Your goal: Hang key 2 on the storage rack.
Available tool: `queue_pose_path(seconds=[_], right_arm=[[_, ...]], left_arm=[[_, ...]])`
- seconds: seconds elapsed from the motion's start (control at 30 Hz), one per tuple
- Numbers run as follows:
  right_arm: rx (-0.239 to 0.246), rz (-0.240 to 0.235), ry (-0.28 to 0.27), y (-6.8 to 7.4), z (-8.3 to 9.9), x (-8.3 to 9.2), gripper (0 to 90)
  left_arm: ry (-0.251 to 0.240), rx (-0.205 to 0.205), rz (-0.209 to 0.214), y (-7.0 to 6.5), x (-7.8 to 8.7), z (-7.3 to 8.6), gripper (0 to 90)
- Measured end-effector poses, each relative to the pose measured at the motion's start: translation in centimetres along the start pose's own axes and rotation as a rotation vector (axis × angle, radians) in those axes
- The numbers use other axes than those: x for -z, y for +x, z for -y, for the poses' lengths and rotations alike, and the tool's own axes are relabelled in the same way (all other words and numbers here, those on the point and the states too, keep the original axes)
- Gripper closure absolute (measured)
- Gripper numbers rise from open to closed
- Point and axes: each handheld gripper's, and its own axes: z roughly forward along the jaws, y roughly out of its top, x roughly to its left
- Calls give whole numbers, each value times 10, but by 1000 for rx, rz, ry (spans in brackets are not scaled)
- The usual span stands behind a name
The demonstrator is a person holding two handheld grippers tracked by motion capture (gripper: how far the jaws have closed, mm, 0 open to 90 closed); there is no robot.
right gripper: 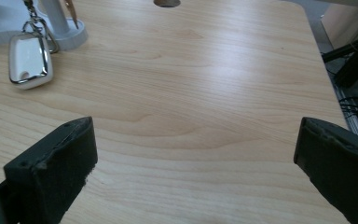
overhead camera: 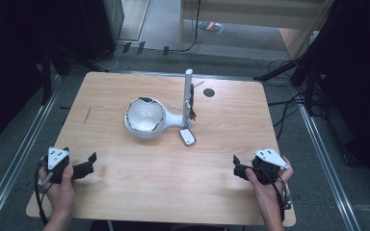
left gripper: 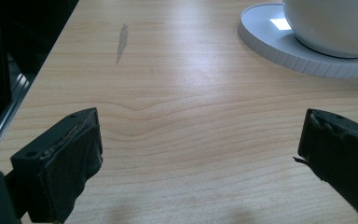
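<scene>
My left tool (overhead camera: 89, 163) and right tool (overhead camera: 237, 166) rest released, jaws wide, at the light wooden bench's (overhead camera: 139, 183) near corners. Farther, mid-bench: white round-bowled stand with upright post (overhead camera: 147, 118), small white chrome-edged key fob (overhead camera: 188, 136) beside its base.

High view: fixed overhead, looks fwd/down on whole table (overhead camera: 125, 192). Left gripper view: low, close to wood, faces white bowl stand (left gripper: 303, 51). Right gripper view: low, faces white key tag (right gripper: 29, 60). All share tabletop w/ high view.
</scene>
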Motion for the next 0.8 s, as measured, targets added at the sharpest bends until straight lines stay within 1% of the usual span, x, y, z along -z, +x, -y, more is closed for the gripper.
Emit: queue_pose_path(seconds=[0.2, 0.5, 0.6, 0.8], right_arm=[[-24, 20, 1, -12, 6, 8, 0], [-32, 45, 14, -25, 18, 18, 0], [-50, 51, 18, -31, 23, 20, 0], [-64, 64, 30, -37, 33, 24, 0]], left_arm=[[-2, -1, -1, 0, 0, 0, 0], [-1, -1, -1, 0, 0, 0, 0], [-1, -2, -1, 0, 0, 0, 0], [-1, -1, -1, 0, 0, 0, 0]])
